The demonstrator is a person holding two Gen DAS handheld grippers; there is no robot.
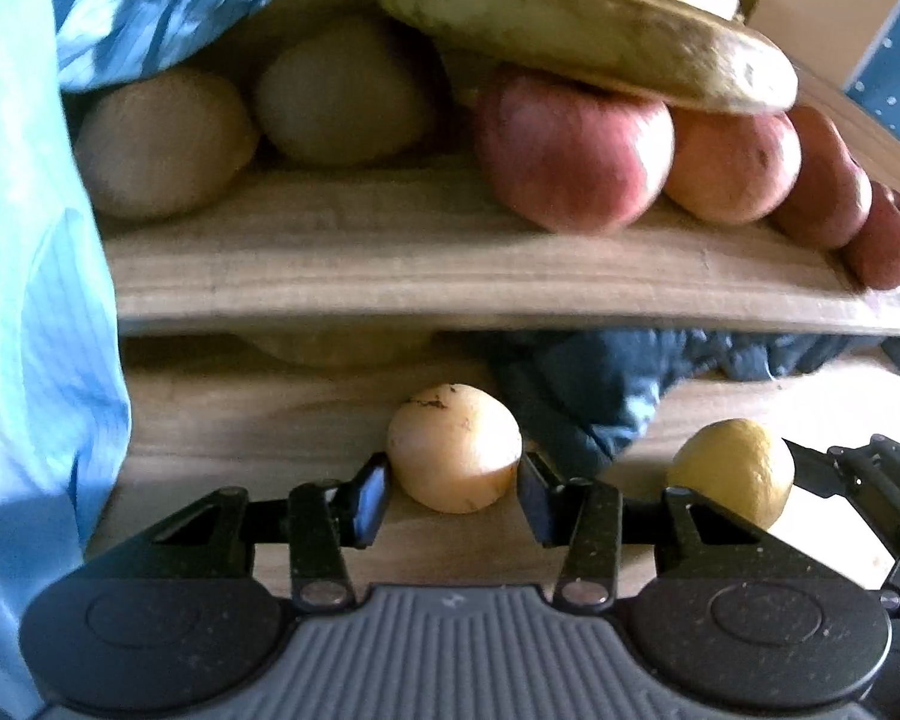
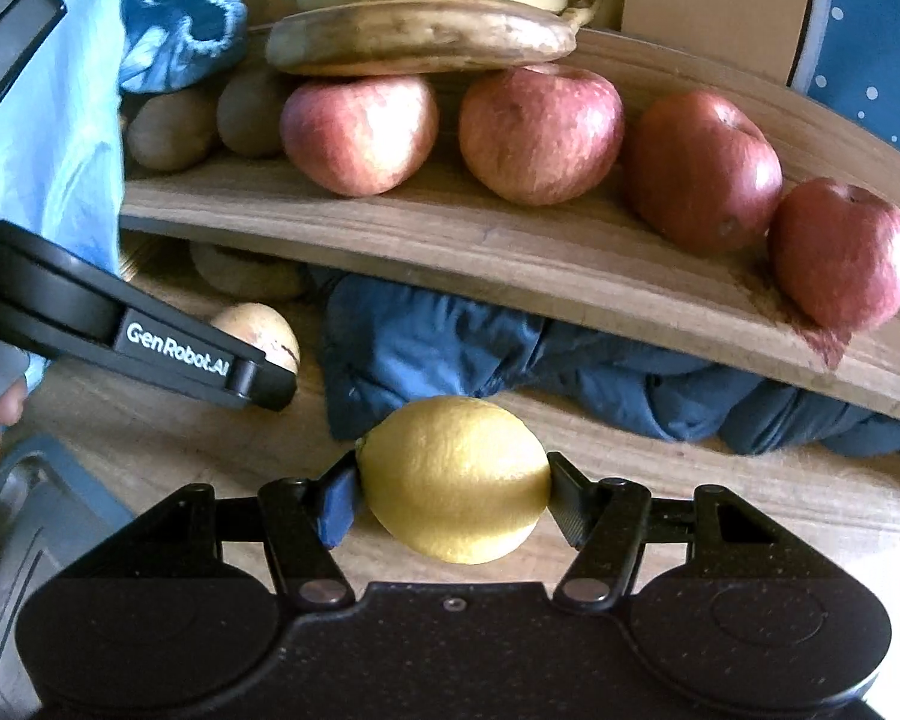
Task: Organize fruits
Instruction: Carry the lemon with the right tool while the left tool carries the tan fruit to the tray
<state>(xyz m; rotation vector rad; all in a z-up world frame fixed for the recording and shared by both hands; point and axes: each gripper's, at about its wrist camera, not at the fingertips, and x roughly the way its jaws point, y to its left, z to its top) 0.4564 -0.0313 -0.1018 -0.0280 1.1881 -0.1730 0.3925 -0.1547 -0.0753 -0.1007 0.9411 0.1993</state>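
Note:
My left gripper is shut on a pale yellow round fruit, low over the wooden table. From the right wrist view that fruit peeks out behind the left gripper's finger. My right gripper is shut on a lemon, which also shows at the right of the left wrist view as lemon. Above both, a wooden shelf carries several red apples, brown kiwis and bananas.
A dark blue cloth is bunched under the shelf behind the lemon. A brown fruit lies under the shelf at the left. A person's light blue sleeve fills the left side. A metal tray sits at the lower left.

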